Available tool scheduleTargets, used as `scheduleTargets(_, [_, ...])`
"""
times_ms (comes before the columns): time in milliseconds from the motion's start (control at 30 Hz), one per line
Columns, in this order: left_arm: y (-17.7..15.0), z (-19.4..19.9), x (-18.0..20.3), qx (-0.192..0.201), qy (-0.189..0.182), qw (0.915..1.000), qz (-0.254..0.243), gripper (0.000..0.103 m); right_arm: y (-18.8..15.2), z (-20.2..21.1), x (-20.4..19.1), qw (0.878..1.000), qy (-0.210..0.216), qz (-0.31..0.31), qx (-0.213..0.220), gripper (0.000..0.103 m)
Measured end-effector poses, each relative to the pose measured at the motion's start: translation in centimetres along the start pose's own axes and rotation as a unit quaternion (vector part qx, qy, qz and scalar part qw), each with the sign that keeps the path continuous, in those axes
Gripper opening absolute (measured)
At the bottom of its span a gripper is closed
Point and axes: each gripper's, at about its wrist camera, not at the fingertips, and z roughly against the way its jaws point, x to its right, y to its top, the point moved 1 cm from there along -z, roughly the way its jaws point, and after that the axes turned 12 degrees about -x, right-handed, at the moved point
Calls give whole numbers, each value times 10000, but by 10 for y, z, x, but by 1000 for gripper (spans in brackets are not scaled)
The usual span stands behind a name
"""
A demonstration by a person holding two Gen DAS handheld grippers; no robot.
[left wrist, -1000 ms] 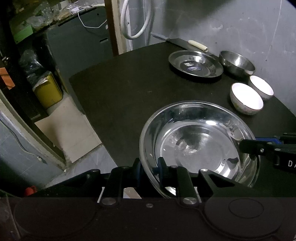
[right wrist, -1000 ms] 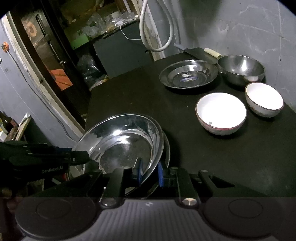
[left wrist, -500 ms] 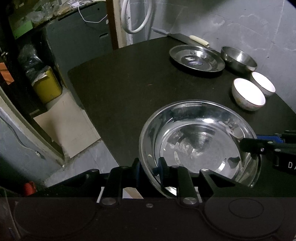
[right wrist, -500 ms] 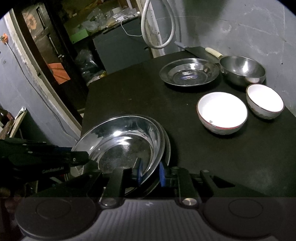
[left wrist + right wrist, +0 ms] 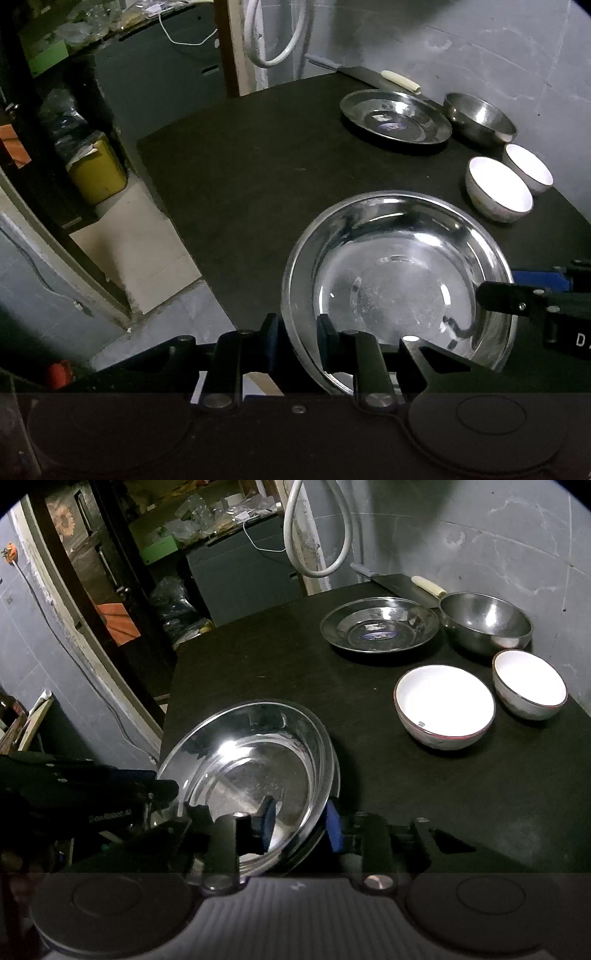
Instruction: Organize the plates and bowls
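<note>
Black table (image 5: 258, 177) carries all items. Large steel plates (image 5: 255, 760), stacked, sit at its near edge. Left gripper (image 5: 297, 343) and right gripper (image 5: 299, 825) straddle opposite rims, jaws just opened, pads off the metal. Small steel plate (image 5: 380, 627), steel bowl (image 5: 485, 622) and two white bowls (image 5: 445, 703) stand behind.

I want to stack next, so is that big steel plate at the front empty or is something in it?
Empty. The big steel plate shows only its bare shiny bottom and reflections in both views.
</note>
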Motion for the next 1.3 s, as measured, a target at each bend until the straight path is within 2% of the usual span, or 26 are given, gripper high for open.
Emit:
scheduleTargets(33, [0, 0, -1, 6, 12, 10000, 15, 29, 0, 0, 1, 10000, -4, -13, -2, 38])
scheduleTargets(67, [1, 1, -1, 17, 39, 10000, 43, 37, 0, 0, 2, 10000, -8, -30, 2, 39])
scheduleTargets(133, [2, 3, -3, 110, 100, 9998, 124, 62, 0, 1, 2, 10000, 11, -36, 43, 39])
scheduleTargets(200, [3, 5, -3, 226, 288, 9992, 180, 75, 0, 2, 2, 10000, -7, -14, 64, 41])
scheduleTargets(300, [7, 8, -3, 380, 480, 9979, 189, 85, 1, 1, 3, 10000, -4, -35, 69, 52])
scheduleTargets(433, [18, 9, -6, 559, 559, 9965, 270, 98, 4, 4, 8, 9997, -53, -64, 223, 73])
scheduleTargets(567, [40, 8, -15, 647, 336, 9961, 494, 102, 14, 15, 16, 9977, -232, -16, 635, 96])
scheduleTargets(667, [62, 6, -19, 815, 300, 9945, 587, 102, 27, 21, 26, 9958, -273, -32, 877, 103])
scheduleTargets(833, [105, -1, -16, 1145, 192, 9917, 561, 102, 56, 17, 46, 9934, -389, -149, 1067, 103])
scheduleTargets(967, [142, -15, -11, 1291, -93, 9895, 650, 102, 80, 5, 59, 9919, -404, -262, 1173, 103])
scheduleTargets(1133, [181, -43, -8, 1124, -646, 9879, 847, 102, 104, -18, 73, 9917, -445, -430, 1129, 103])
scheduleTargets(1300, [209, -71, 2, 1038, -686, 9896, 719, 102, 122, -41, 87, 9902, -465, -668, 1137, 102])
